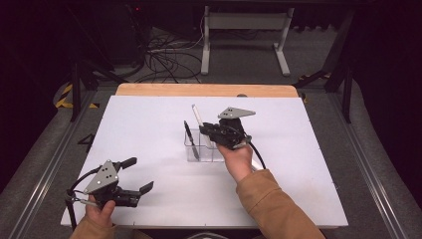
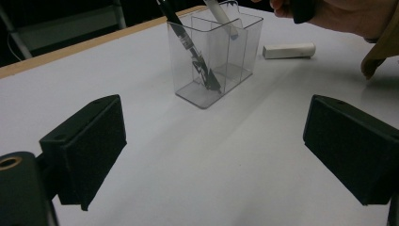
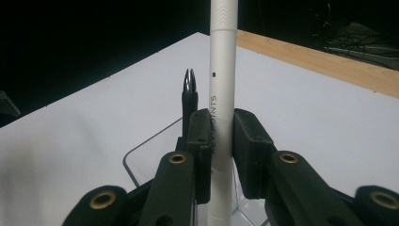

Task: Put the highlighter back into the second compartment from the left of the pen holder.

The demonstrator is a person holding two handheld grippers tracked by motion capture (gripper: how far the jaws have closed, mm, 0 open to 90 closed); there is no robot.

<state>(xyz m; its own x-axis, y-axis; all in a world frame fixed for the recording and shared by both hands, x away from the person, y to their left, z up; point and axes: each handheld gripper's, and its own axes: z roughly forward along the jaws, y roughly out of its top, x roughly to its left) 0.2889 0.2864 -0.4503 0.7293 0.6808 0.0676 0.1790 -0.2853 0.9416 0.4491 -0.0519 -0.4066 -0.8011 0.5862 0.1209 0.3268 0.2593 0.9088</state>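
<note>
A clear plastic holder (image 1: 201, 149) with compartments stands in the middle of the white board. A black pen (image 1: 190, 139) leans in its left compartment. My right gripper (image 1: 205, 133) is above the holder, shut on a white pen (image 1: 197, 115). In the right gripper view the white pen (image 3: 221, 70) stands upright between the pads (image 3: 200, 141), with the black pen's top (image 3: 189, 89) just behind. In the left gripper view the white pen's lower end (image 2: 221, 16) reaches into the holder (image 2: 235, 56). My left gripper (image 1: 138, 174) rests near the front left, open and holding nothing.
A white pen cap (image 2: 288, 50) lies on the board to the right of the holder. The white board (image 1: 149, 129) sits on a wooden table whose far edge (image 1: 199, 90) shows. A white frame and cables are on the floor beyond.
</note>
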